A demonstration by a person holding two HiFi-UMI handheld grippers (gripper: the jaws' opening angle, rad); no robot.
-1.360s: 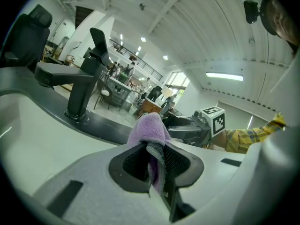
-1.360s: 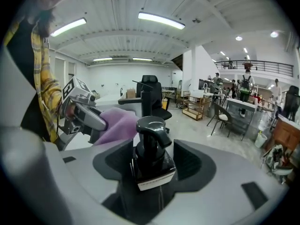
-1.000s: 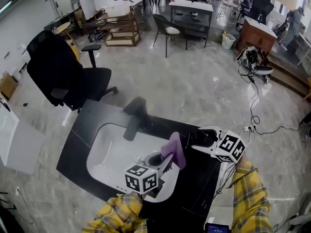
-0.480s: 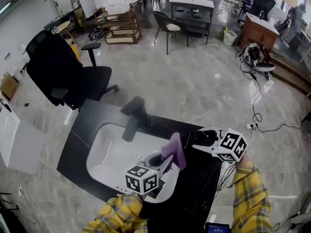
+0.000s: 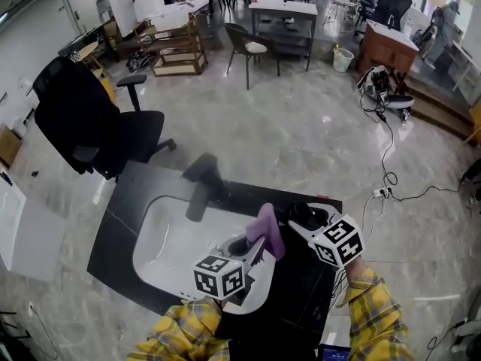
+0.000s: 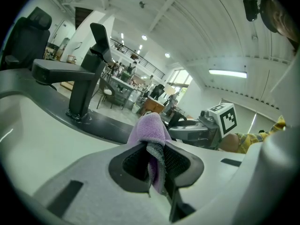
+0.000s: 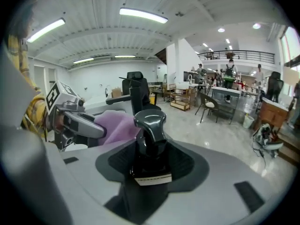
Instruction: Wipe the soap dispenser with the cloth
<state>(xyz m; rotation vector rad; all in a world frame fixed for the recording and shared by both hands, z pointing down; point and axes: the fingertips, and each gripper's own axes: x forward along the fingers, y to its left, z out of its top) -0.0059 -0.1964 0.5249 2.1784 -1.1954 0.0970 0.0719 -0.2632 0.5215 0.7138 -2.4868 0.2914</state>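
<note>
Bright overhead strip lights [image 7: 143, 14] — edges fisheye-bent, dark-vignetted.

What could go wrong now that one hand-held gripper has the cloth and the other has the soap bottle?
The right hand-held gripper has just been closing its jaws round the glossy soap dispenser. A sideways push from wiping might twist it loose or tip it toward the sink. The left hand-held gripper pinches only a fold of the cloth, which could tug free. Rubbing the pump head might squirt soap.
</note>
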